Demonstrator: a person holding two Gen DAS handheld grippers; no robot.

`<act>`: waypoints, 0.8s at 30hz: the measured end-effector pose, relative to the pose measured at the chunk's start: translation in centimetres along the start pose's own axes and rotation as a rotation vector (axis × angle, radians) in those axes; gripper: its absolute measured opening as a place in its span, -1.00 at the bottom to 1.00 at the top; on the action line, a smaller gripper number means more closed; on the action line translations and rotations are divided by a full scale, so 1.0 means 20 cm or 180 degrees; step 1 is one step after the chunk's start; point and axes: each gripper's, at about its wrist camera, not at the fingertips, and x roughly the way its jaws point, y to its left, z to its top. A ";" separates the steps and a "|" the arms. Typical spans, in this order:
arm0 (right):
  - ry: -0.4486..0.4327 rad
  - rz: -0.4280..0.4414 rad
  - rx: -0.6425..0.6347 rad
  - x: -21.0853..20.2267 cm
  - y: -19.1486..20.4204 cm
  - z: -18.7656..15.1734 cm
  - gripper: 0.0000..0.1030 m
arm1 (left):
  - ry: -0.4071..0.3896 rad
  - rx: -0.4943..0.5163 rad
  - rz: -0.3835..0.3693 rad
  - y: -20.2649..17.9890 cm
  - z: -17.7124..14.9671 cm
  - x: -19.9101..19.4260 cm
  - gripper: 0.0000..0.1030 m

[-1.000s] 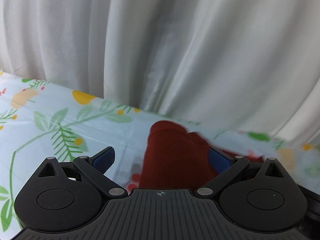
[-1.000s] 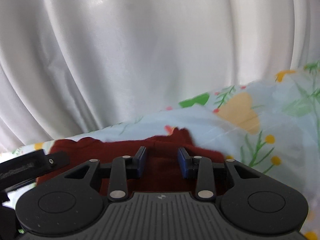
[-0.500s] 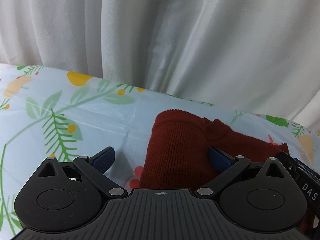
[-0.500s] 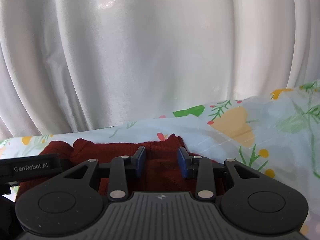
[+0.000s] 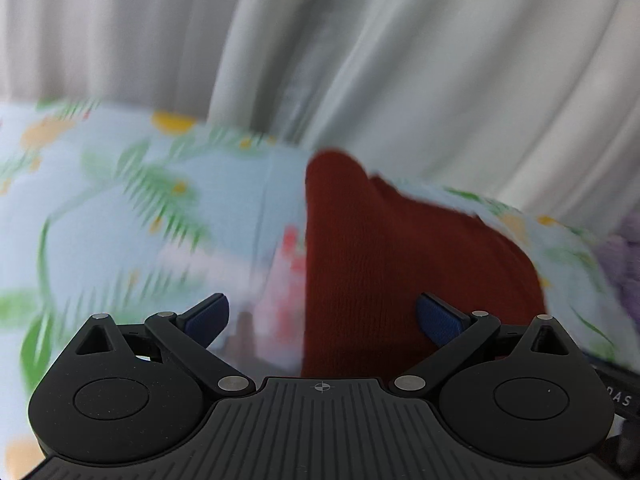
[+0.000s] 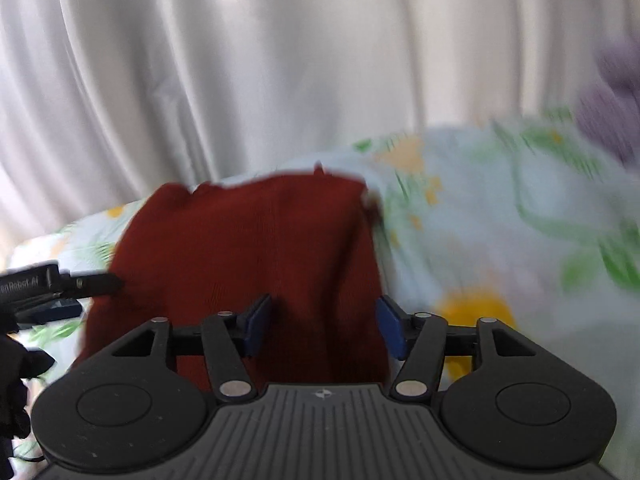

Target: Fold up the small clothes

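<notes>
Since half a second ago both my grippers have swung, blurring the views, and my right gripper (image 6: pixel 324 326) has spread its blue pads from a narrow gap to a wide one.

White curtain (image 5: pixel 400 60) fills the upper part of both views. Below it lies the floral tablecloth (image 5: pixel 120 208), pale blue with green leaves and yellow blossoms, smeared by motion.

On the cloth sits the dark red knitted garment (image 6: pixel 256 256). From my right wrist it reads as a broad, roughly rectangular panel whose long axis runs away from me toward the curtain, its far edge uneven with a small bump at the left corner. From my left wrist the same garment (image 5: pixel 380 264) shows its left edge as a straight line running away from me, topped by a rounded hump pointing at the curtain.

My left gripper (image 5: pixel 322 314) is spread wide, the right pad over red knit, the left pad over bare cloth; neither pinches anything. My right gripper's pads stand apart over the near end of the garment, nothing held.

Only the right wrist view shows my left gripper from outside, at the garment's left edge. A blurred lilac item (image 6: pixel 612 96) shows at the right edge of both views; what it is I cannot tell.
</notes>
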 end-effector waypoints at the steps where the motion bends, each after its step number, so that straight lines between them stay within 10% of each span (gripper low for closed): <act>1: 0.0058 0.0021 0.0113 -0.05 -0.03 -0.04 0.19 | 0.0056 -0.0072 -0.0025 0.03 -0.05 -0.05 0.99; 8: 0.0306 0.0388 0.0758 -0.11 -0.11 -0.14 0.16 | 0.0152 0.0199 0.0014 0.04 -0.29 -0.22 0.99; 13: 0.0312 0.0479 0.1010 -0.04 -0.09 -0.10 -0.67 | 0.0339 0.0535 0.0196 -0.05 -0.30 -0.14 0.99; 15: 0.0325 0.0473 0.1022 -0.05 -0.12 -0.11 -0.67 | 0.0293 0.0559 0.0332 -0.04 -0.30 -0.12 0.99; 19: 0.0318 0.0410 0.0935 -0.10 -0.20 -0.07 -0.33 | 0.0375 0.0374 0.0284 0.08 -0.23 -0.15 0.99; 24: 0.0303 0.0730 0.1315 -0.10 -0.41 0.06 0.18 | 0.0414 -0.0205 -0.0687 0.29 -0.09 -0.22 0.99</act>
